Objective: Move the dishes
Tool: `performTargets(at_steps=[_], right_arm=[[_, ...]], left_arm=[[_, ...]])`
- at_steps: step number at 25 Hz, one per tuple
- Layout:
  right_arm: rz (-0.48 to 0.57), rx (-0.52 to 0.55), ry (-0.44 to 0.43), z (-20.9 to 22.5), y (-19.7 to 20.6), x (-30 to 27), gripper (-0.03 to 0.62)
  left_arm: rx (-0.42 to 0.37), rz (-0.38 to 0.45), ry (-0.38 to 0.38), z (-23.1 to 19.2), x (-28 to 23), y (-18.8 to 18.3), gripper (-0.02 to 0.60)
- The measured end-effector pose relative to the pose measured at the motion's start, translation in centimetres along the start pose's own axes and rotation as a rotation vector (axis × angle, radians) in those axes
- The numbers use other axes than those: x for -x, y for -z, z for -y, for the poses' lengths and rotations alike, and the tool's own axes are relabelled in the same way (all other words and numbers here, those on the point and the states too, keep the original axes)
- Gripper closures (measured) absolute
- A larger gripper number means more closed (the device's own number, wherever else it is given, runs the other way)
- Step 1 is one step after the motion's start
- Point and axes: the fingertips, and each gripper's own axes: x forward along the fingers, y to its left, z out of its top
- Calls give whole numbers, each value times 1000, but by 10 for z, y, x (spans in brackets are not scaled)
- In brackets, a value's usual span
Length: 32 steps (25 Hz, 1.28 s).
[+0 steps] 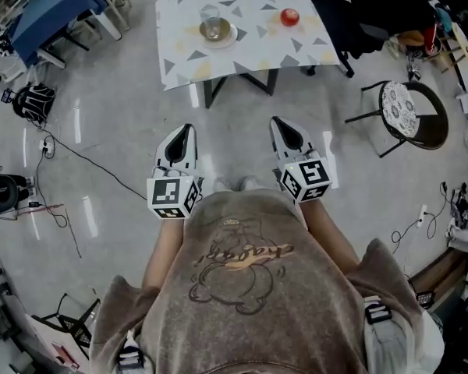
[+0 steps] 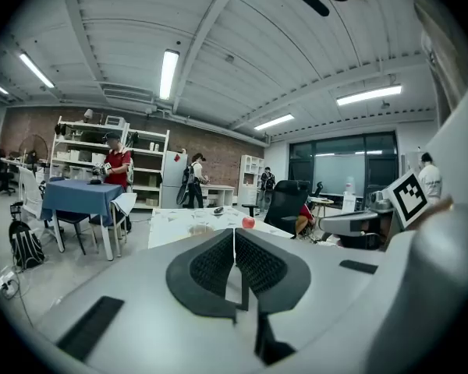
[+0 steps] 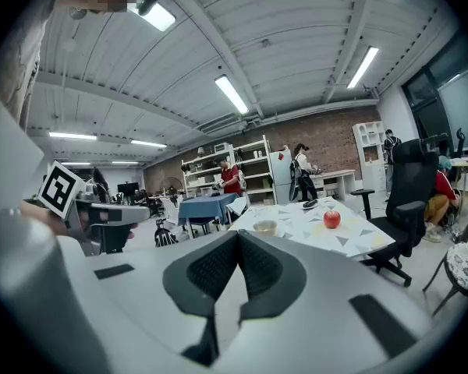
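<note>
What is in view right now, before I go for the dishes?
table: one, white with grey and yellow triangles, ahead of the person
dish: one, tan, table's left half
glass: one, clear, standing on the dish
apple: one, red, right of the dish
office chair: one, black, table's right side
stool: one, patterned round seat, far right
blue table: one, far left
backpack: one, black, floor at left
left hand-held gripper: white, shut, empty
right hand-held gripper: white, shut, empty
</note>
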Motion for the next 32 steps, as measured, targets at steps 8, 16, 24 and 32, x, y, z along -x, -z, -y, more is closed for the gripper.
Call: performTargets(at_steps=[8,16,24,32], right_arm=[[15,4,49,2,-2,-18,592],[14,11,42,30,-11,-55,592],[5,5,-27,79,-31,-129,592],[-15,10,-118,132,-60,-210,592]], left_arm=[[-42,9,58,-16,-22,-2,560],[-38,11,67,-28,-71,-10,560],[-6,13,25,-53,-150,-23,560],[-7,11,-51,-84,-231,-48,560]])
